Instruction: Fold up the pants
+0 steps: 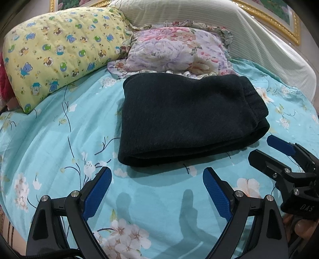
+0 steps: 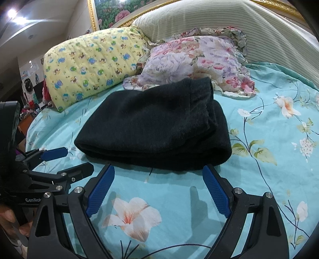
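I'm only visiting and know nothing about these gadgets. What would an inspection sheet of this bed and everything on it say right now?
Surface: turquoise flowered bedsheet, a few soft wrinkles.
Job's things: dark pants, folded into a compact stack, lying flat mid-bed, touched by neither gripper.
Clutter: yellow cartoon-print pillow and pink floral pillow behind the pants; the floral one touches their far edge.
Grippers: left gripper open, empty, just short of the pants; right gripper open, empty, also short of them.
Cables: a thin dark cable under the right gripper.
Surroundings: striped padded headboard, gold-framed flower painting behind it.
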A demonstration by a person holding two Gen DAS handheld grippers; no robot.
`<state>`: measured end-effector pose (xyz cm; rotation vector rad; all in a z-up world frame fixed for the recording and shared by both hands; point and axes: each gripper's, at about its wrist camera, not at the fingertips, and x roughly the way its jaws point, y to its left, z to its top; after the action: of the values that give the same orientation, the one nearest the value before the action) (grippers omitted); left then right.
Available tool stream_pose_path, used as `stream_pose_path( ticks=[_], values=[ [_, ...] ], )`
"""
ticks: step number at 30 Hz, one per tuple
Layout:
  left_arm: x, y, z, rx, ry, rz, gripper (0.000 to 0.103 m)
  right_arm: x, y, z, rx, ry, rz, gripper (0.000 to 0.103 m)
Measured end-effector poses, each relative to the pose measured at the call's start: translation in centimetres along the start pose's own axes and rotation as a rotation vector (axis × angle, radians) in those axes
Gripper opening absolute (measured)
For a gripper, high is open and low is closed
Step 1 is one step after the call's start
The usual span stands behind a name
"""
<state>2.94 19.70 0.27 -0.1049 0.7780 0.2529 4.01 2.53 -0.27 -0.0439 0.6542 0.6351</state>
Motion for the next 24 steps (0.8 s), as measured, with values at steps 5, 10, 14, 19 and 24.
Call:
stream_pose_path(
  ticks=[5, 10, 14, 19, 24],
  values=[
    [-0.1, 0.3, 0.1, -0.021, -0.007, 0.011, 0.094, -0.4, 0.0, 0.4, -0.003, -0.016, -0.002, 0.090],
    [-0.1, 0.4, 0.6, -0.021, -0.007, 0.004, 0.094, -0.8, -0.1, 0.8, -0.002, -0.031, -0.001, 0.090],
    [-0.3, 0.0, 1.1, -0.010, -0.014, 0.001, 0.094, -1.0, -0.2, 1.1, 0.004, -0.037, 0.000, 0.090],
    [-0.1, -0.5, 1.9, 0.004, -0.017, 0.000, 0.094, -1.1, -0.3, 1.6, 0.003, -0.047, -0.007, 0.094],
    [-0.2, -0.7, 2.2, 0.012, -0.020, 0.007, 0.094, -1.1, -0.4, 1.9, 0.005, -0.046, -0.009, 0.095]
  ],
)
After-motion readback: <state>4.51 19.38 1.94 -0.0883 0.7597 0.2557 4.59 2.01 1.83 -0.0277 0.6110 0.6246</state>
